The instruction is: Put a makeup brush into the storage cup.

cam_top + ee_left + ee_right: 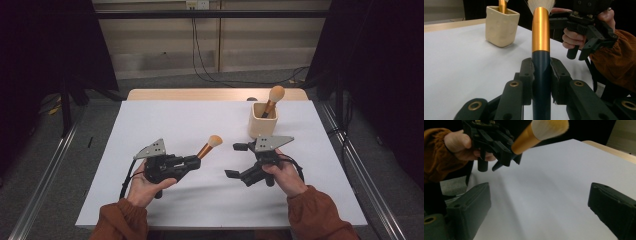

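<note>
Your left gripper (192,162), lower centre of the high view, is clamped on the brush (540,37) at its dark handle w/ bristles pointing up-right. It's prob. light and stiff, slick ferrule, soft tip — keep hold on the handle. Right gripper (235,160) — jaws wide apart, empty. Farther back: 1 cup (262,120), 2nd brush (273,99) in it. 2 brushes total.
</note>
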